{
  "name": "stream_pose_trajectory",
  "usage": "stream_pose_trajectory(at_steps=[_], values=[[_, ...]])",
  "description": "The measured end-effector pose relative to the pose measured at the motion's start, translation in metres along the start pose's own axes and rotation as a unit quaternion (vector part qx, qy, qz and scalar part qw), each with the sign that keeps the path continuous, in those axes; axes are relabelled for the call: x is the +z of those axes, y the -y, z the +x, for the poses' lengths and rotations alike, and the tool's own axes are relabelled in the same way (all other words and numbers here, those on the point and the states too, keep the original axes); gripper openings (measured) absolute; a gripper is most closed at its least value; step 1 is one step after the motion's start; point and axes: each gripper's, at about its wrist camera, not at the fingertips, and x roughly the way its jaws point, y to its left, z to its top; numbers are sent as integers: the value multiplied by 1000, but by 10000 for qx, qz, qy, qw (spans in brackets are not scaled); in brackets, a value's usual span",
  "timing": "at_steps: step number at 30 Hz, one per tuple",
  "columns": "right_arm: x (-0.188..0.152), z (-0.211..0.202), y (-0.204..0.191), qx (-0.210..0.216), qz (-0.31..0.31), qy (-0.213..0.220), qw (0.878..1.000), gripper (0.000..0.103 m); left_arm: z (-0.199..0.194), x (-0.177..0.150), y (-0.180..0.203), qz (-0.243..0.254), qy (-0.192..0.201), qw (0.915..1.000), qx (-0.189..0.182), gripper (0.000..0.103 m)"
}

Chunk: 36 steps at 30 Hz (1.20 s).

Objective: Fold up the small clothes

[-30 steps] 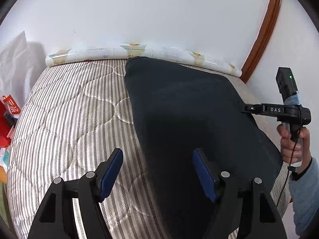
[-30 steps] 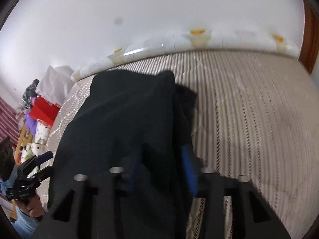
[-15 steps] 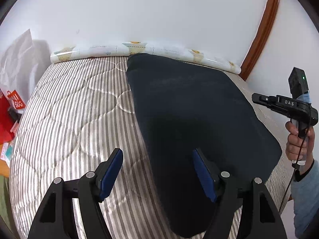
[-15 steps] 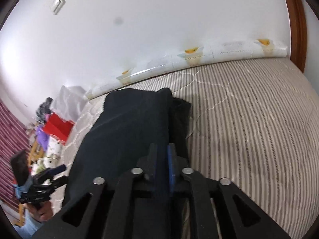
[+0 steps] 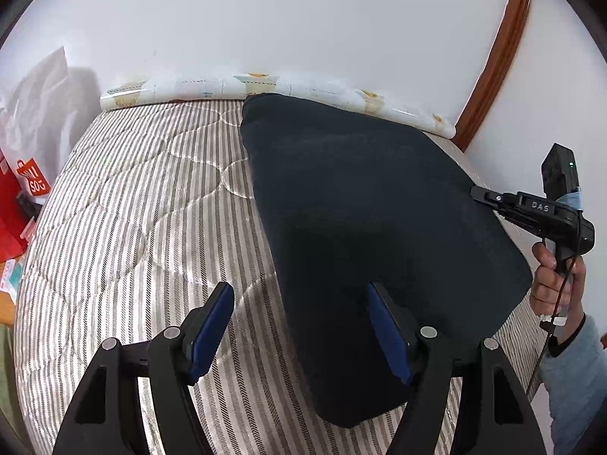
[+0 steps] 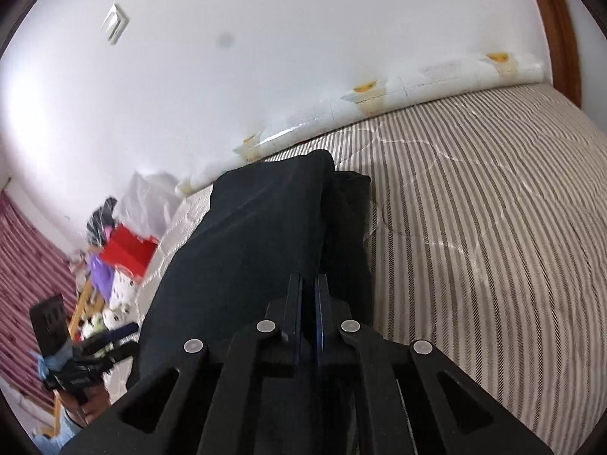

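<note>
Left gripper (image 5: 299,326) is hovering wide open, holding nothing, over the black garment (image 5: 360,208) near the mattress (image 5: 132,208) front edge. Right gripper (image 6: 308,280) is just closing shut at the garment's right edge; whether cloth is pinched I cannot tell.

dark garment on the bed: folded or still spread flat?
Folded, at least once. The dark garment lies on the striped mattress as a compact slab, and the right wrist view shows a second layer stepping out under its right edge.

1. A home bedroom: a bed with a quilted, striped mattress (image 5: 125,204) fills most of the view.
2. Plain white walls (image 5: 303,19) and a brown wooden door frame (image 5: 497,57) at the far right.
3. Household clutter at the left: a red bag (image 5: 15,204), soft toys (image 6: 114,303).
4. A wall switch (image 6: 115,24).
</note>
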Motion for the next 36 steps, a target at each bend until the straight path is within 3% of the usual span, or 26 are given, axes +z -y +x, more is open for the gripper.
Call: stream_pose_trajectory(at_steps=[9,12,17,26,27,30,33,36], values=[[-23,-35,-6,-459,118,167,9987,11,-9,-17,1,-26,-4,10000,51,70],[-43,-50,-17,-682,-129,303,9971,18,-12,-24,4,19,31,9999,113,70],[-79,-60,-30,-1276,-597,273,9896,18,-18,-33,9,82,62,9998,186,70],[-109,-102,-23,-1420,-476,542,9872,30,-27,-42,9,10,40,9999,165,70],[-112,-104,-26,-1472,-548,546,9861,35,-27,-42,9,17,29,9998,178,70],[-120,-106,-34,-1510,-764,484,9844,44,-33,-48,8,39,40,9999,157,70],[-133,-98,-35,-1502,-905,186,9843,44,-36,-57,5,111,-78,9999,69,70],[-144,-84,-36,-1535,-1124,-66,9817,44,-34,-67,3,282,-283,9989,237,70]])
